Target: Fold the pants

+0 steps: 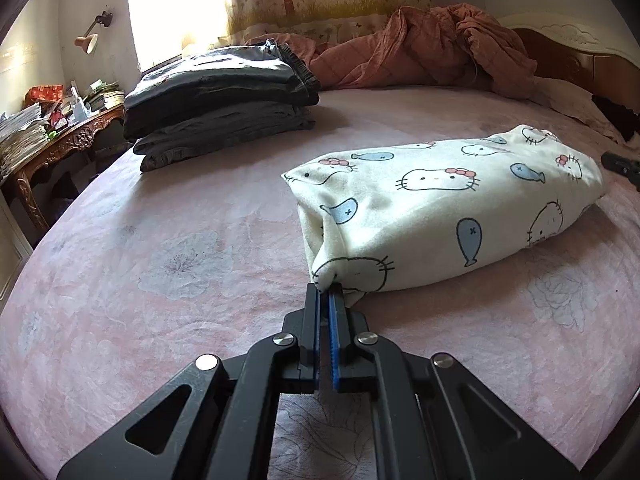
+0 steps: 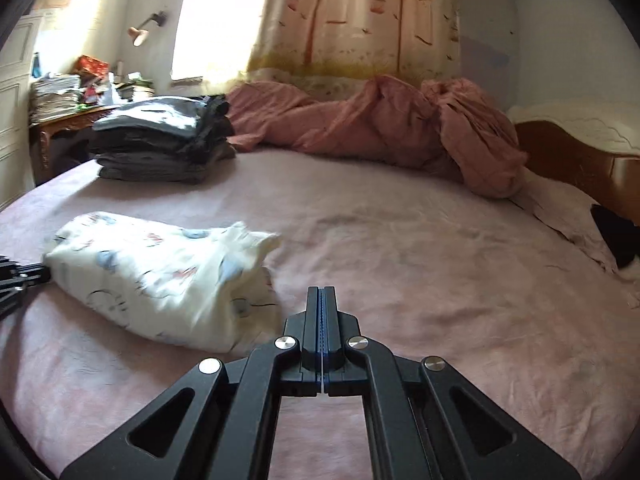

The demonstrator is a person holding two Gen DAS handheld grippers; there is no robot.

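Pink floral bedsheet (image 1: 168, 264) covers the bed, and the cat-print pants (image 1: 444, 208) lie on it as a folded bundle near the front edge, well apart from the stack of dark folded clothes (image 1: 220, 100) at the far left corner and from the crumpled pink quilt (image 1: 420, 48) along the headboard side.

In the left wrist view the bundle's long axis runs from its near-left corner away to the far right. The left gripper (image 1: 329, 294) is pinched narrow on that near corner, with a small nub of white fabric between its blue pads, so it is the one in contact.

In the right wrist view the right gripper (image 2: 321, 292) has its jaws pressed together on nothing, over bare sheet. The pants lie to its left, their end just beside the fingers but not touching.

My judgement: the folding looks nearly finished, and any further move, whether a last tuck or carrying the bundle to the stack, turns on the left grip, with the right gripper needing to reopen and come in from the opposite end.
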